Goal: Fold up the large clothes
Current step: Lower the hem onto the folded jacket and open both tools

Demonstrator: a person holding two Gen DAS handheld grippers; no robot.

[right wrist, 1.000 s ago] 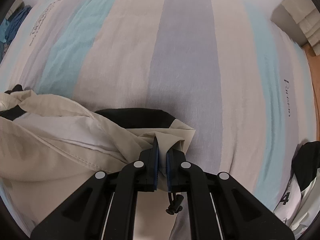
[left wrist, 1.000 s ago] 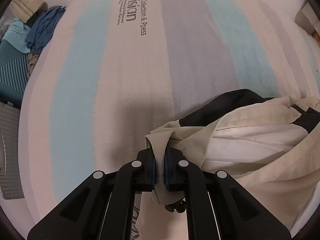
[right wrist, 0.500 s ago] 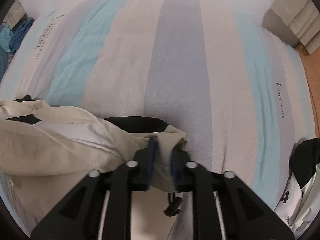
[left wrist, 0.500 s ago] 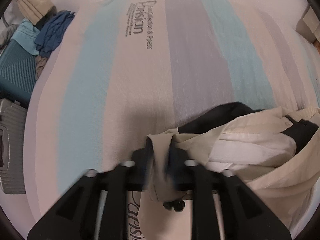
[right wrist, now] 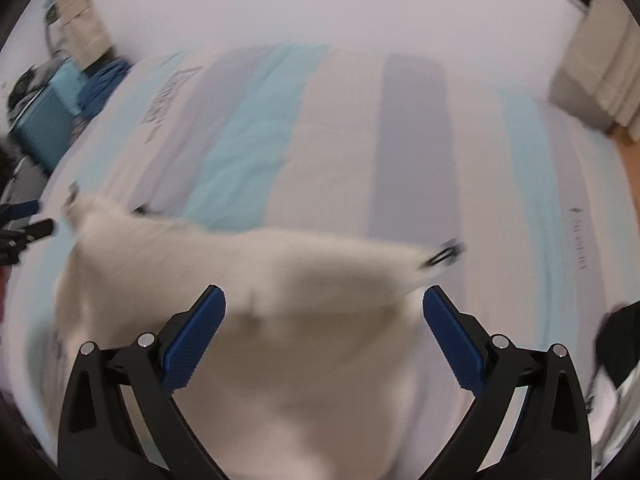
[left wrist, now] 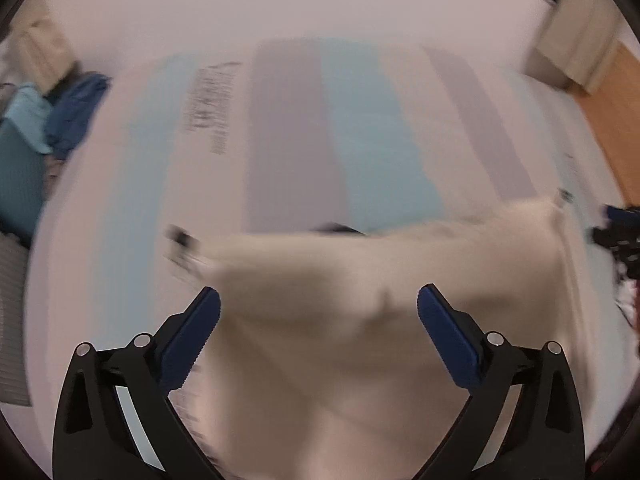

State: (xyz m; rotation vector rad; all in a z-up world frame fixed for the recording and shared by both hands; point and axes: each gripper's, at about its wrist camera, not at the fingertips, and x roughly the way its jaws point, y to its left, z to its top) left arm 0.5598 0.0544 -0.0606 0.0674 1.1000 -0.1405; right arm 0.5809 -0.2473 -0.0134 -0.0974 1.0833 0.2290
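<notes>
A cream garment [left wrist: 360, 300] with dark trim lies spread on the striped bedsheet [left wrist: 288, 140], blurred by motion. My left gripper [left wrist: 318, 304] is open above its near part, with nothing between the blue pads [left wrist: 196, 332]. The same garment [right wrist: 248, 288] shows in the right wrist view on the sheet [right wrist: 412, 160]. My right gripper [right wrist: 324, 304] is open over it, and its pads [right wrist: 452, 340] hold nothing. The other gripper [right wrist: 20, 220] shows at the left edge of the right wrist view.
Blue clothes [left wrist: 76, 112] and a teal suitcase [left wrist: 16, 168] sit beyond the bed's left side. A black and white garment [right wrist: 616, 360] lies at the right edge. Beige curtains [right wrist: 596, 80] and wooden floor [left wrist: 616, 112] are at the far right.
Both grippers have opened and let go of the garment's corners. Both have risen and pulled back, and the garment now lies spread out on the sheet.
</notes>
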